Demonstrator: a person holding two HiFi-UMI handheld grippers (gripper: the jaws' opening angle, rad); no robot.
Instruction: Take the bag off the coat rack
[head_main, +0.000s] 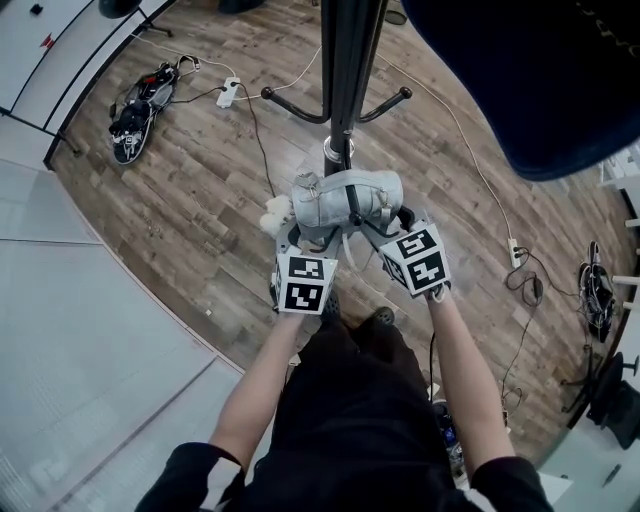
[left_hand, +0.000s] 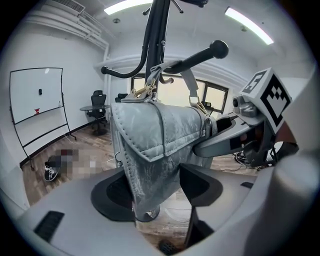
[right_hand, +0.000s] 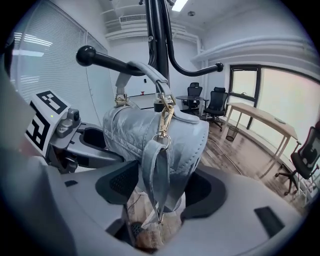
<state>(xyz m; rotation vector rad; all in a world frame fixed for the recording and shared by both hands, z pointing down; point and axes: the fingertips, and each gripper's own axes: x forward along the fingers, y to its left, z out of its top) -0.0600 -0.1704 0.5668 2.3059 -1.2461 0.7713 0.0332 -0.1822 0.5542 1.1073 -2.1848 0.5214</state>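
A pale grey quilted bag (head_main: 345, 200) hangs by its strap from a knobbed hook (left_hand: 200, 54) of the black coat rack (head_main: 345, 60). A cream plush charm (head_main: 275, 215) dangles at its left end. My left gripper (head_main: 300, 235) is closed on the bag's left end; in the left gripper view the bag (left_hand: 155, 145) fills the gap between the dark pads (left_hand: 112, 192). My right gripper (head_main: 395, 228) grips the other end, where the bag (right_hand: 145, 135) and its gold-clipped strap sit between the pads (right_hand: 202, 192). Each gripper shows in the other's view.
Wood floor below holds cables, a white power strip (head_main: 228, 93) and dark shoes (head_main: 135, 105). A large dark blue shape (head_main: 540, 80) overhangs at top right. A whiteboard (left_hand: 37, 95) stands at left; a desk and office chairs (right_hand: 260, 120) stand by the window.
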